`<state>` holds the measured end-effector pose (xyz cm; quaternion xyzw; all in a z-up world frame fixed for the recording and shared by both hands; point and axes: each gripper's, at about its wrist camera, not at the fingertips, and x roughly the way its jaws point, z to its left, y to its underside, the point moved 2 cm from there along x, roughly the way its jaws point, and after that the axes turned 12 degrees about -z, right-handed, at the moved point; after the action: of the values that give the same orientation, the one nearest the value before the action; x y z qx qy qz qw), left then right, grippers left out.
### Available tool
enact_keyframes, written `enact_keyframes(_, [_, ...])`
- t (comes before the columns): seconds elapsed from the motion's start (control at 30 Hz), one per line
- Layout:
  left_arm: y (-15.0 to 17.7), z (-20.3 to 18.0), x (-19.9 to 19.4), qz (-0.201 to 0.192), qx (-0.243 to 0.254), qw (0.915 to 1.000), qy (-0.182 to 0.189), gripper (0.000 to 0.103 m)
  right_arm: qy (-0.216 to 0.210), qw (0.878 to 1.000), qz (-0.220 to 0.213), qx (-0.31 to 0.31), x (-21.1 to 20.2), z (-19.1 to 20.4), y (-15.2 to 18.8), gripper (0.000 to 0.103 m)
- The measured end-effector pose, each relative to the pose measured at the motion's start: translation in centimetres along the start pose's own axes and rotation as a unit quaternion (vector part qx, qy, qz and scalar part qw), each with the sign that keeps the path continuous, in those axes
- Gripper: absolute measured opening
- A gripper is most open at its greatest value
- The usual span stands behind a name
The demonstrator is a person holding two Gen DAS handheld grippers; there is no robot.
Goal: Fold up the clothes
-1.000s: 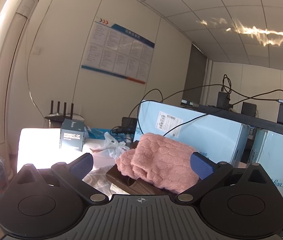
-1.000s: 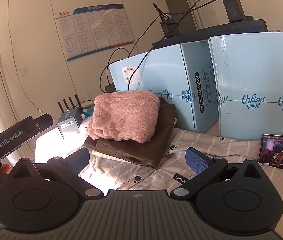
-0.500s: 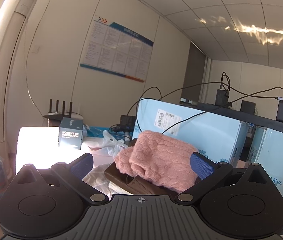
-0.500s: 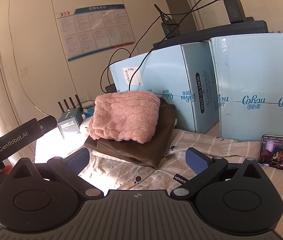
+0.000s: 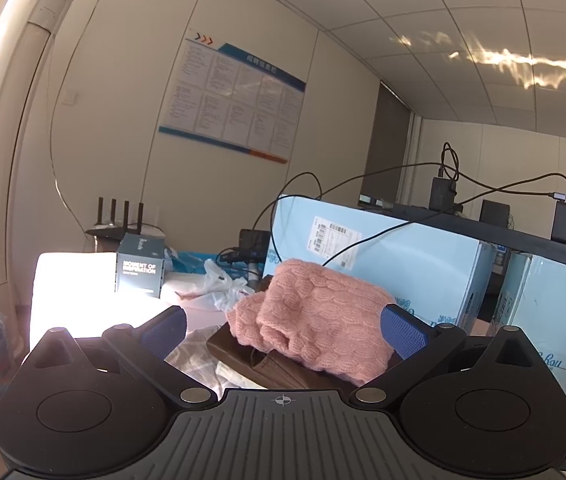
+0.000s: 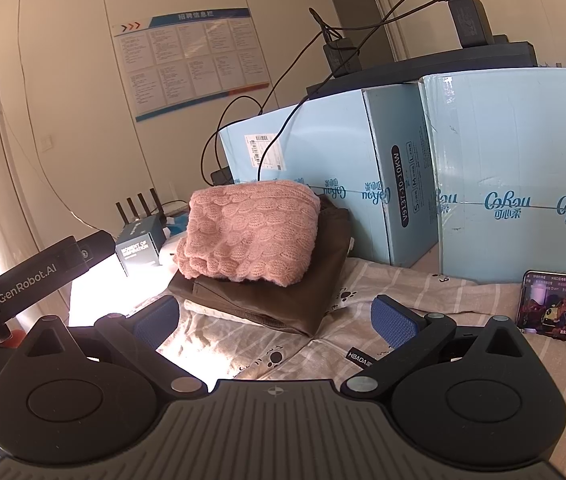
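Observation:
A folded pink knit sweater (image 6: 247,232) lies on top of a folded brown garment (image 6: 283,300), with a pale folded piece under both. The stack rests on a striped grey sheet (image 6: 403,292). In the left wrist view the same pink sweater (image 5: 323,328) and brown garment (image 5: 267,364) sit just beyond my left gripper (image 5: 283,330), which is open and holds nothing. My right gripper (image 6: 275,320) is open too, empty, a little short of the stack. The left gripper's body (image 6: 35,280) shows at the left edge of the right wrist view.
Light blue cartons (image 6: 483,184) stand behind the stack, with cables and chargers (image 6: 343,56) on a dark top. A phone (image 6: 559,306) with a lit screen leans at the right. A small dark box (image 6: 139,250), a router (image 5: 117,222) and a white plastic bag (image 5: 219,288) lie at left.
The left gripper's view has tilted slightly upward, so the stack sits lower between the fingers. The right gripper has hardly moved. Both stay open.

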<state>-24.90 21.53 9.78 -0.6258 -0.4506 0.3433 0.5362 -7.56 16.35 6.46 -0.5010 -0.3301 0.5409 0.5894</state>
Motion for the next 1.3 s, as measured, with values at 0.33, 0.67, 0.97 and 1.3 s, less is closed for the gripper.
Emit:
enact_keyframes(0.33, [0.03, -0.14, 0.09, 0.001, -0.001, 1.0, 0.0, 0.103, -0.001, 1.0, 0.0, -0.002, 0.01, 0.03, 0.07, 0.103])
enact_keyframes(0.67, [0.14, -0.27, 0.2, 0.002, 0.0, 1.0, -0.007, 0.103, 0.002, 1.0, 0.002, -0.004, 0.07, 0.01, 0.12, 0.103])
enact_keyframes(0.97, [0.28, -0.21, 0.31, 0.004, 0.004, 0.9999, -0.014, 0.103, 0.005, 1.0, 0.004, -0.006, 0.27, -0.06, 0.21, 0.103])
enact_keyframes(1.3, [0.5, -0.24, 0.36, 0.005, 0.006, 0.9999, -0.014, 0.103, 0.004, 1.0, 0.004, -0.008, 0.27, -0.04, 0.24, 0.103])
